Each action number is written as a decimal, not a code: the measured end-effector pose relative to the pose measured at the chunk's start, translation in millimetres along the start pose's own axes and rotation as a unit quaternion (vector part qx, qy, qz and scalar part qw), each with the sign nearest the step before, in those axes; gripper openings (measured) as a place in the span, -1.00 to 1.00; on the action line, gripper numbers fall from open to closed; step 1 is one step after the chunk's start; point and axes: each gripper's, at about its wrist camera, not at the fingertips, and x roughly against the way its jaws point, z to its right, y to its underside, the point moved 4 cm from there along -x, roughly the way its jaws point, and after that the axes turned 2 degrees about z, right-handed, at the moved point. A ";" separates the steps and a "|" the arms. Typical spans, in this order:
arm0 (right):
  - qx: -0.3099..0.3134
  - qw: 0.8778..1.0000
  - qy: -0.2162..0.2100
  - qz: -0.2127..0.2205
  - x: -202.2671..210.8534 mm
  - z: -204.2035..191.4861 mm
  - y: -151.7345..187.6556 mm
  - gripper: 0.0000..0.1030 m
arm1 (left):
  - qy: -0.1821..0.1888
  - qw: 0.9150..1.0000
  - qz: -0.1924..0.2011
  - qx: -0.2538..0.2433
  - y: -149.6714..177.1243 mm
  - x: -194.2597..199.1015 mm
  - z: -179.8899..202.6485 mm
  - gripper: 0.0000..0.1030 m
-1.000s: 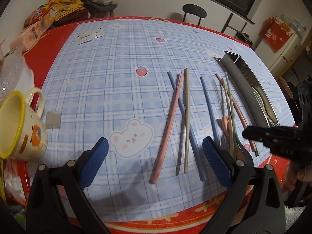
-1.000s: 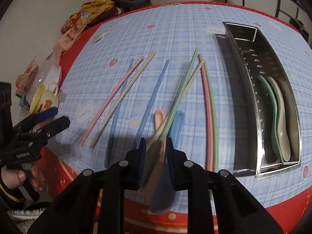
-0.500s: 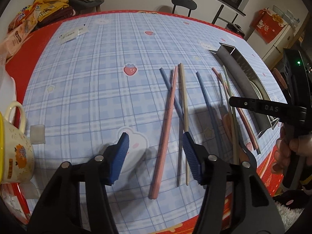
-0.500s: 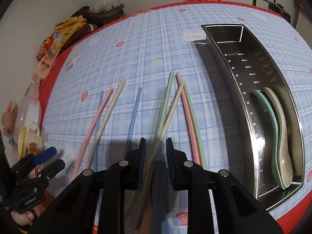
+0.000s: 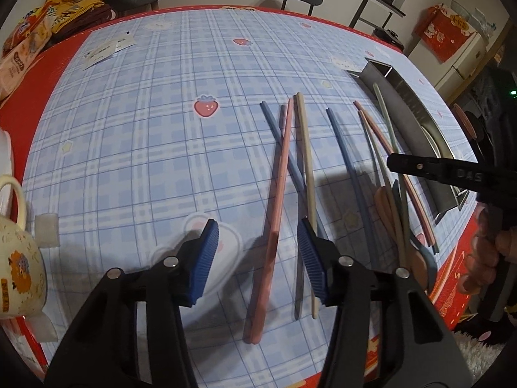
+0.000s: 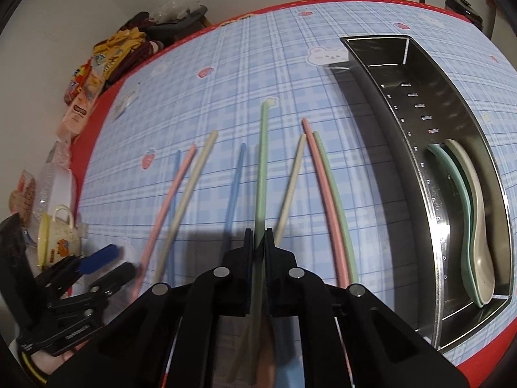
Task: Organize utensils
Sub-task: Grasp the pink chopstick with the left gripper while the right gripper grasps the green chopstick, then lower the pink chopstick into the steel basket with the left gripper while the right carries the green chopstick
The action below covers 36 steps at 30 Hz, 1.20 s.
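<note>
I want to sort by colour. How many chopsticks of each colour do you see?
blue chopsticks: 2
pink chopsticks: 2
beige chopsticks: 2
green chopsticks: 2
Total: 8

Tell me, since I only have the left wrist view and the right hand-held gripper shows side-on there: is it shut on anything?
Observer: Yes. The right hand-held gripper is shut on the green chopstick, which points away across the table.
Operator: Anything inside the metal tray?
Observer: Two spoons, the green spoon and the cream spoon, lie nested at the near end of the metal tray.
Operator: Any chopsticks in it?
Observer: None show inside it.
</note>
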 end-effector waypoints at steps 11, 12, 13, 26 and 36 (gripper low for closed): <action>-0.029 0.998 -0.048 0.011 19.7 1.9 8.3 -0.87 | 0.001 0.999 -0.011 -0.034 -11.5 -20.7 9.1 -0.26; -0.032 0.998 -0.051 0.012 21.4 2.8 9.9 -0.87 | 0.001 0.999 -0.011 -0.036 -12.6 -22.1 9.2 -0.29; -0.033 0.998 -0.053 0.012 22.5 3.7 10.4 -0.87 | 0.000 0.999 -0.011 -0.038 -14.3 -24.0 9.7 -0.34; -0.048 0.996 -0.071 0.019 35.0 9.0 19.7 -0.87 | -0.032 0.996 0.002 -0.086 -24.2 -34.5 21.3 -0.69; -0.059 0.994 -0.089 0.029 46.5 14.1 25.3 -0.87 | 0.037 0.999 0.004 0.035 -13.2 -7.9 -5.8 -0.81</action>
